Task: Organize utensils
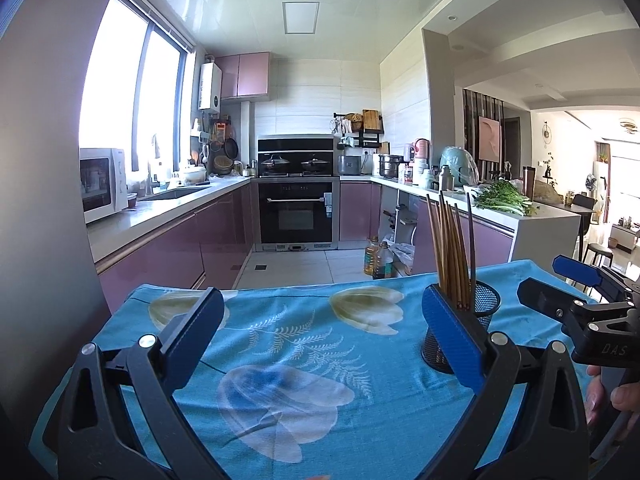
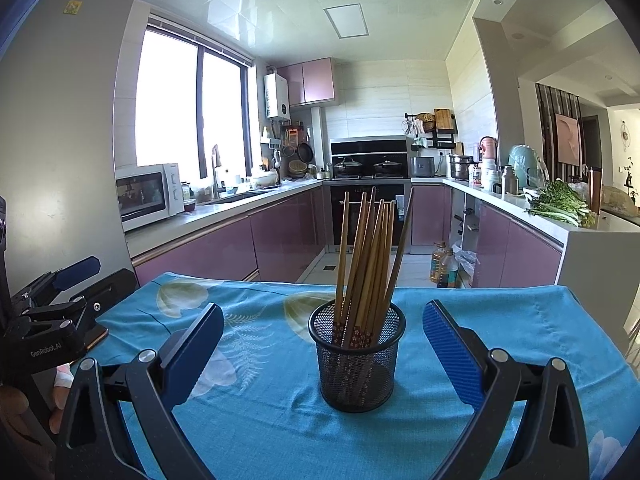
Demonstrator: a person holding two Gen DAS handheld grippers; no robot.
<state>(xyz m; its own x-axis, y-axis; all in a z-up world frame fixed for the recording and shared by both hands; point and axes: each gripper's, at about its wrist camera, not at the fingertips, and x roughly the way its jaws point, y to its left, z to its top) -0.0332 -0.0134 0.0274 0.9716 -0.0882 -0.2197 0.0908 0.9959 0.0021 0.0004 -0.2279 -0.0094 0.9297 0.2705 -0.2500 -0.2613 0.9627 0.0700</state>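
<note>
Standing bundled in the black mesh holder point(image 2: 357, 356), the wooden chopsticks point(image 2: 366, 256) look already gathered, so little seems left; no loose utensils show on the blue floral cloth point(image 2: 272, 412) covering the surface. The right gripper point(image 2: 323, 350) faces the holder, fingers released and empty. The left gripper point(image 1: 320, 340), likewise spread, hovers beside it over bare cloth. Nothing blocks either.

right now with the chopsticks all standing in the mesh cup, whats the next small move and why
Probably ease both grippers back. The chopsticks stand in the mesh cup, nothing loose shows on the blue cloth, and the right gripper and left gripper are open and empty.
</note>
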